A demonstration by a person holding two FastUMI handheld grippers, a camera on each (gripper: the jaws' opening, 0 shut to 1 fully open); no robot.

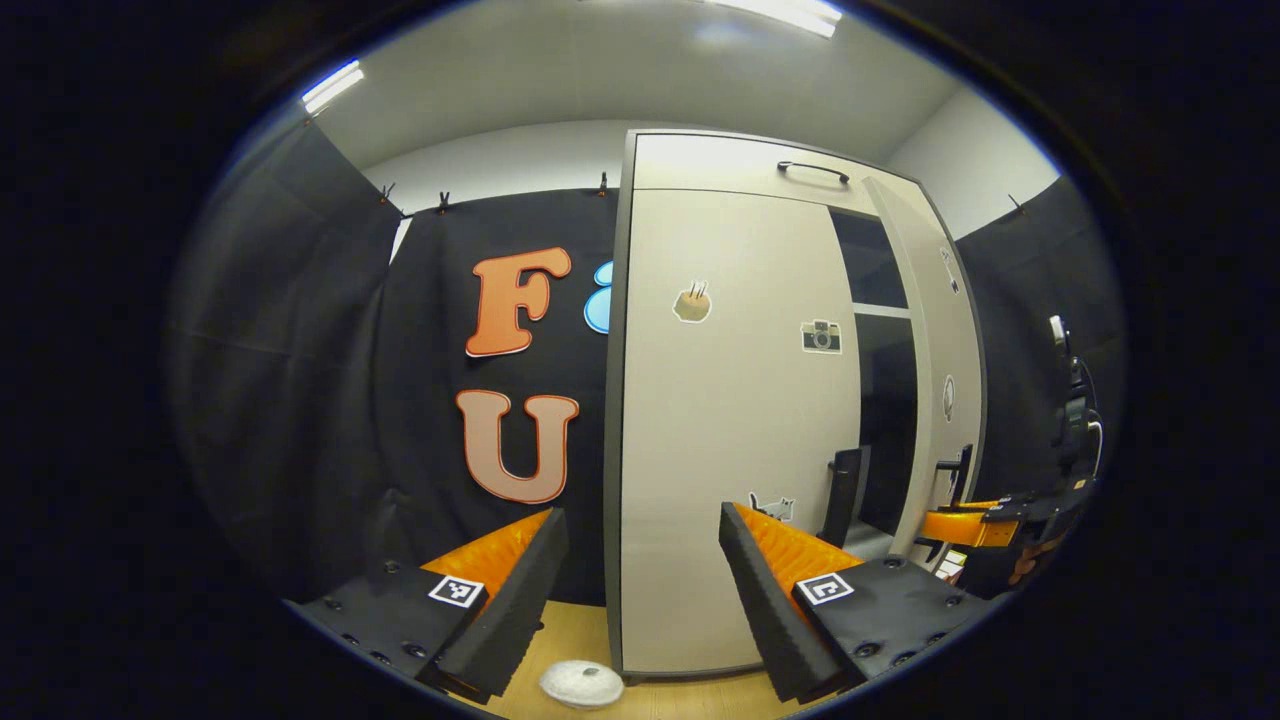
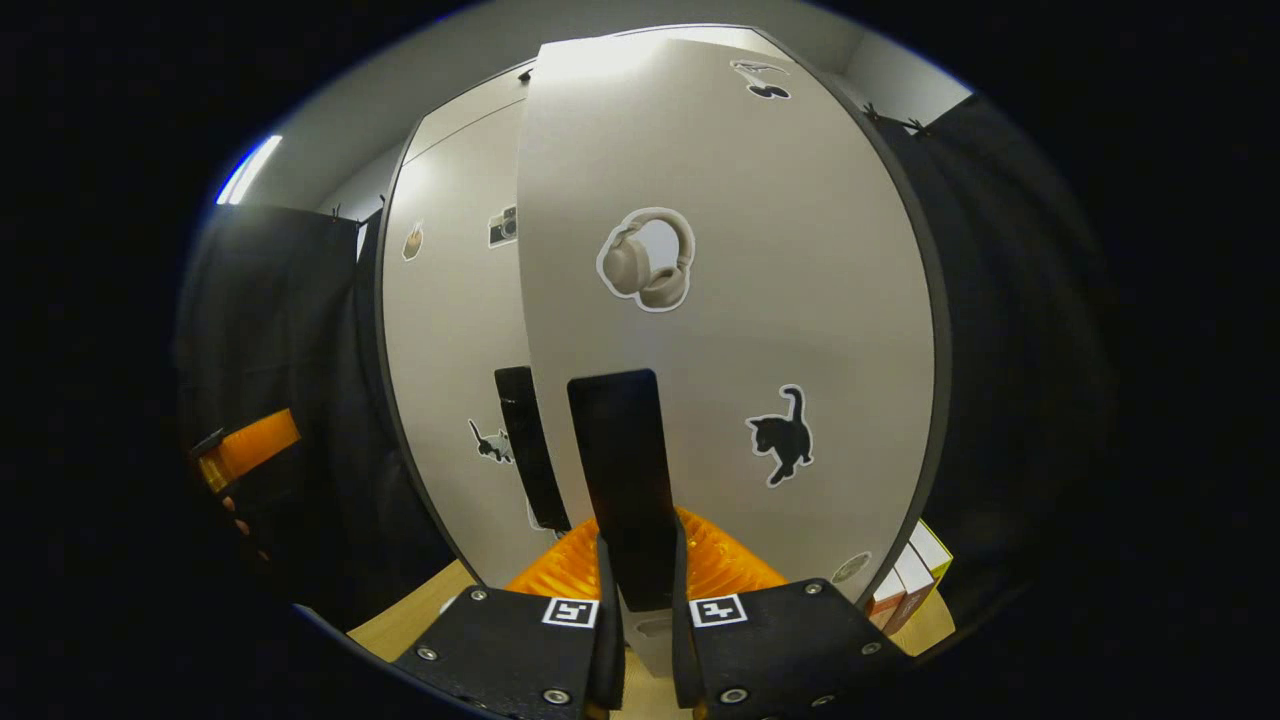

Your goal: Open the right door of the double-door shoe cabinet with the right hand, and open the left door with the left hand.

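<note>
Right door (image 2: 720,300) of the shoe cabinet (image 1: 700,170) is swung partway open, dark inside showing in left gripper view. Its black handle (image 2: 625,480) sits pinched betw. the right tongs (image 2: 640,620), both fingers pressed on it, nearly closed. Left door (image 1: 735,400) flush shut, its handle (image 1: 843,495) untouched. Left tongs (image 1: 640,600) gape wide, holding nothing, short of the left door. White round disc (image 1: 582,684) on the wood floor (image 1: 575,630) at cabinet's bottom-left corner.

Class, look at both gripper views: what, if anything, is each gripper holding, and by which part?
The right gripper is shut on the right door's handle, clamping its lower end. The left gripper is open, holding nothing, facing the closed left door.
</note>
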